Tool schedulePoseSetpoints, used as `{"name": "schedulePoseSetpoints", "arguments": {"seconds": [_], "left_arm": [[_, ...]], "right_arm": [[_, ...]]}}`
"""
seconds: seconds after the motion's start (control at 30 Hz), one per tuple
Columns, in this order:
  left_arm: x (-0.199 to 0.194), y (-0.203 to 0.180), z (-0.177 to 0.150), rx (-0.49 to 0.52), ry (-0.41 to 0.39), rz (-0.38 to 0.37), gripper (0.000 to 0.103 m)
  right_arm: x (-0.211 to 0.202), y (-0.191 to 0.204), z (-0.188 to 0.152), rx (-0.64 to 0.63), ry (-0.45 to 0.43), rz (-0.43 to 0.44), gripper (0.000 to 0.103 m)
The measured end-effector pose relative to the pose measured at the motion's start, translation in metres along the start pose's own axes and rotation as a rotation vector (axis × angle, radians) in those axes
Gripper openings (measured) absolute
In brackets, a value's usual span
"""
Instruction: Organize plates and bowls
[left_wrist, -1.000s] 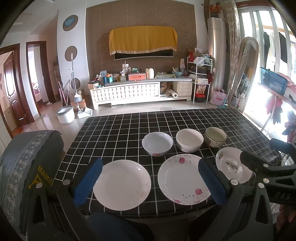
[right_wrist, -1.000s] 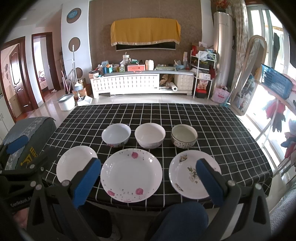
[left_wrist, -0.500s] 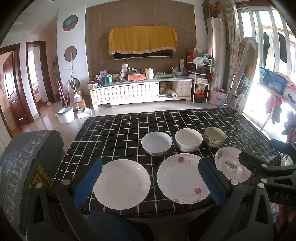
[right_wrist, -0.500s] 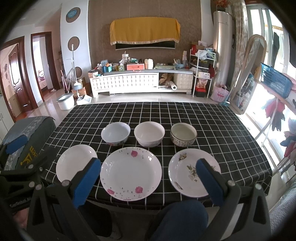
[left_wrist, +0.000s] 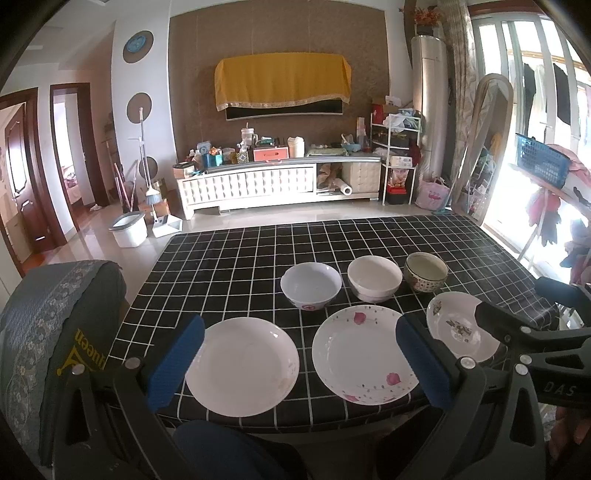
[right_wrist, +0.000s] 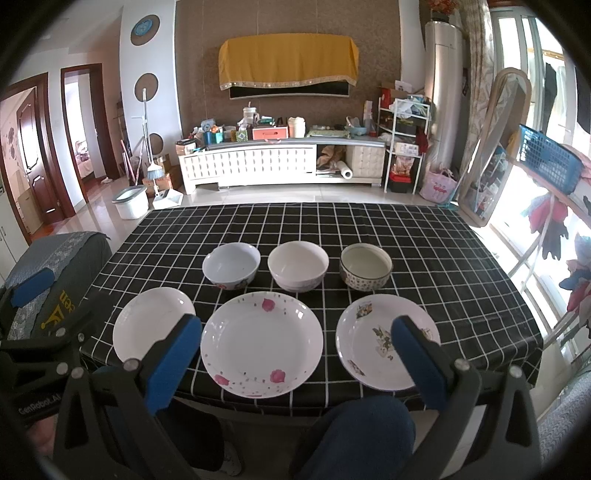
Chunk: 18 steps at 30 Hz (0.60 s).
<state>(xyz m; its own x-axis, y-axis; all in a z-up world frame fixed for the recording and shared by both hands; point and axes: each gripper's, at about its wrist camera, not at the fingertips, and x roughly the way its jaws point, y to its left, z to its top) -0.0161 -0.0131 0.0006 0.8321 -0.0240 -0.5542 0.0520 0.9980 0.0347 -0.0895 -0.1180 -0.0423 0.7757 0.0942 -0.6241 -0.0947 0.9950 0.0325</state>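
Plain plate (left_wrist: 242, 365): white, unpatterned, lying flat near the front edge of the tabletop (left_wrist: 229, 258), leftmost in the front row.
Rose plate (right_wrist: 261, 343): largest, white with pink rose prints and small specks, flat, in the middle of the front row.
Sprig plate (right_wrist: 373, 341): white with dark leafy prints, flat, rightmost in the front row.
Left bowl (right_wrist: 231, 265): bluish-white with a red motif low on its outer wall, upright, behind the gap between the plain plate and the rose plate.
Middle bowl (right_wrist: 297, 266): plain cream-white, upright, just beside the left bowl.
Right bowl (right_wrist: 365, 266): speckled outer wall, pale inside, upright, behind the sprig plate.
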Motion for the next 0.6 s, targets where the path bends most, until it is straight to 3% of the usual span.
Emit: {"name": "schedulePoseSetpoints", "arguments": {"seconds": [0.23,0.6], "left_arm": [[0.001,0.010,0.006,0.005,0.002,-0.008,0.102],[0.029,0.062,0.021,-0.062,0.063,0.031,0.102]], "right_arm": [[0.001,0.006,0.006,-0.008,-0.003,-0.010,0.103],[0.011,0.040,0.036,-0.043,-0.079,-0.040,0.103]]}}
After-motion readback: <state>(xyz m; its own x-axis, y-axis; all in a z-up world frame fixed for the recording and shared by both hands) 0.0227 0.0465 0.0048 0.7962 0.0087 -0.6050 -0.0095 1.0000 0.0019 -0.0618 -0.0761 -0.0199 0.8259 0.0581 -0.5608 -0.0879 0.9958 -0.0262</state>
